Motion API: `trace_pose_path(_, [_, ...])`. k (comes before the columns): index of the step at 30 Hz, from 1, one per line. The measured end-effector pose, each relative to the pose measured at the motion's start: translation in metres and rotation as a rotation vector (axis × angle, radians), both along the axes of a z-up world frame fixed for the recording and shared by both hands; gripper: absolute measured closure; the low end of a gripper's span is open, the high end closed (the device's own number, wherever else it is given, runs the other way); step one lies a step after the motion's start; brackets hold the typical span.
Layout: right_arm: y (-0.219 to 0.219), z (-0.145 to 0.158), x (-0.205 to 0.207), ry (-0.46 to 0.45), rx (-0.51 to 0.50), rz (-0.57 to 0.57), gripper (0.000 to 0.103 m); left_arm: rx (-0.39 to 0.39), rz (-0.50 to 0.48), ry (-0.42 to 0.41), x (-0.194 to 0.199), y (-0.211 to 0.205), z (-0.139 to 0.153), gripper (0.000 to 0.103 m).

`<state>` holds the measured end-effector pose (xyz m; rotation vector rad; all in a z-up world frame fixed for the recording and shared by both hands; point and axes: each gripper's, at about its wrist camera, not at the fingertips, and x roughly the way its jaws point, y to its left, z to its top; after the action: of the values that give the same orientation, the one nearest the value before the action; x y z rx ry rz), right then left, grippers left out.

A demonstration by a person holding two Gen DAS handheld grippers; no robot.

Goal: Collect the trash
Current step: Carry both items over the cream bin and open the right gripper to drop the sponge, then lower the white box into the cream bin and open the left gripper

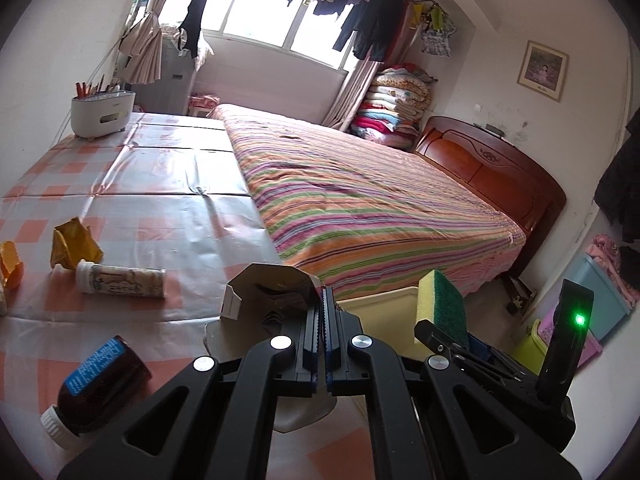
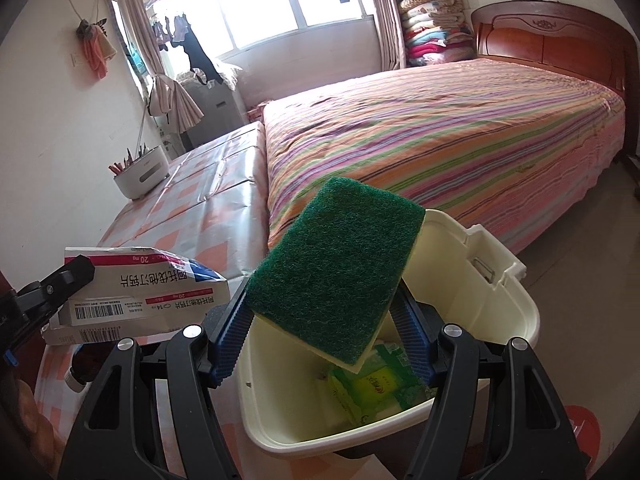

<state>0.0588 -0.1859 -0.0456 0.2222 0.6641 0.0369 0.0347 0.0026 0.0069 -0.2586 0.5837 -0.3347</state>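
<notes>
1. The left gripper (image 1: 322, 308) has its jaws pinched tight on a flattened medicine box (image 1: 268, 292), gripping one thin cardboard edge; from the right wrist view the same box (image 2: 140, 296) shows its barcode and red-and-blue print, hanging just left of the bin.
2. The right gripper (image 2: 324, 320) sits fairly wide, its blue ribbed pads clamping a scouring sponge (image 2: 336, 268), green side up, yellow foam underneath.
3. That sponge hovers tilted right above the cream plastic bin (image 2: 496, 308), which already holds a green-and-yellow packet (image 2: 372, 388).
4. From the left wrist view, the sponge (image 1: 440, 304) stands just right of the box, with the bin's rim (image 1: 380, 300) between them.
5. On the checked tablecloth (image 1: 160, 176): a brown bottle (image 1: 100, 384) lying on its side, a white-capped tube (image 1: 120, 282), a crumpled gold wrapper (image 1: 74, 244) and orange peel (image 1: 10, 264) at the left edge.
6. A white pen holder (image 1: 102, 114) stands at the far corner; the striped bed (image 1: 380, 200) lies beside the table.
</notes>
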Motion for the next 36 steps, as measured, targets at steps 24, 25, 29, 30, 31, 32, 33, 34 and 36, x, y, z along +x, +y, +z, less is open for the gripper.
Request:
trace_pose_path(24, [-0.042,0.009,-0.009,-0.047,0.095,-0.091,0.014,0.037,-0.106,0.042,0.013,-0.054,-0.014,0.101])
trace_pose_path(25, [-0.043,0.010,-0.011,-0.055,0.099,-0.095,0.014,0.037,-0.107,0.044,0.012,-0.055,-0.015,0.101])
trace_pose_path(29, [-0.053,0.017,-0.017,-0.099,0.131,-0.120,0.014,0.036,-0.114,0.050,0.014,-0.056,-0.016,0.101])
trace_pose_path(30, [-0.055,0.018,-0.018,-0.105,0.136,-0.127,0.014,0.036,-0.115,0.050,0.014,-0.057,-0.016,0.101])
trace_pose_path(31, [-0.057,0.019,-0.019,-0.110,0.142,-0.133,0.014,0.035,-0.117,0.051,0.015,-0.058,-0.016,0.101])
trace_pose_path(32, [-0.059,0.019,-0.020,-0.114,0.148,-0.137,0.014,0.033,-0.122,0.053,0.015,-0.059,-0.016,0.101])
trace_pose_path(33, [-0.059,0.019,-0.021,-0.120,0.153,-0.143,0.014,0.032,-0.126,0.055,0.015,-0.060,-0.016,0.101])
trace_pose_path(34, [-0.060,0.020,-0.022,-0.128,0.158,-0.150,0.014,0.030,-0.130,0.057,0.015,-0.061,-0.016,0.101])
trace_pose_path(36, [-0.062,0.022,-0.025,-0.144,0.163,-0.162,0.014,0.030,-0.134,0.055,0.016,-0.062,-0.016,0.101])
